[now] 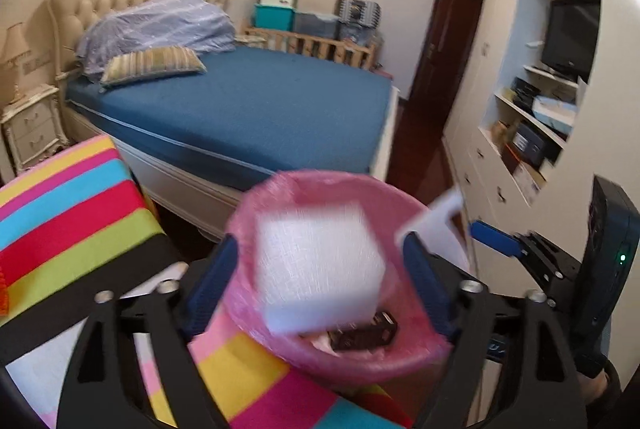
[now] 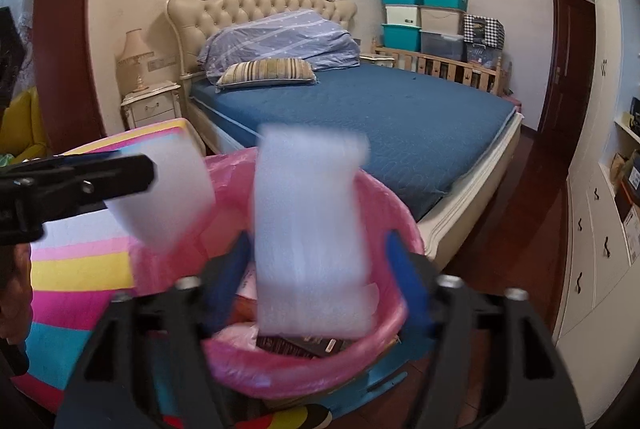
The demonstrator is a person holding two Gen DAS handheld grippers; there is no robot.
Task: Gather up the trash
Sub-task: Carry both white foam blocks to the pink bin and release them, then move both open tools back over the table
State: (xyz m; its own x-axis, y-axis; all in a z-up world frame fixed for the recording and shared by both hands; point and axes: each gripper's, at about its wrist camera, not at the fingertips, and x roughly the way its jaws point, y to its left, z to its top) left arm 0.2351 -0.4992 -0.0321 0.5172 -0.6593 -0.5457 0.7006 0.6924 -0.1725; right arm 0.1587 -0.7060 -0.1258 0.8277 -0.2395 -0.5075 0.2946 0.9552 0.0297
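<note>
Big blue bed (image 1: 256, 109) behind, pink-lined trash bin (image 1: 400, 357) up front on the striped cloth (image 1: 72, 229), and both the left gripper (image 1: 320, 289) and right gripper (image 2: 316, 277) are spread wide, each blurred white foam piece (image 1: 320, 265) loose over the bin's mouth.
</note>
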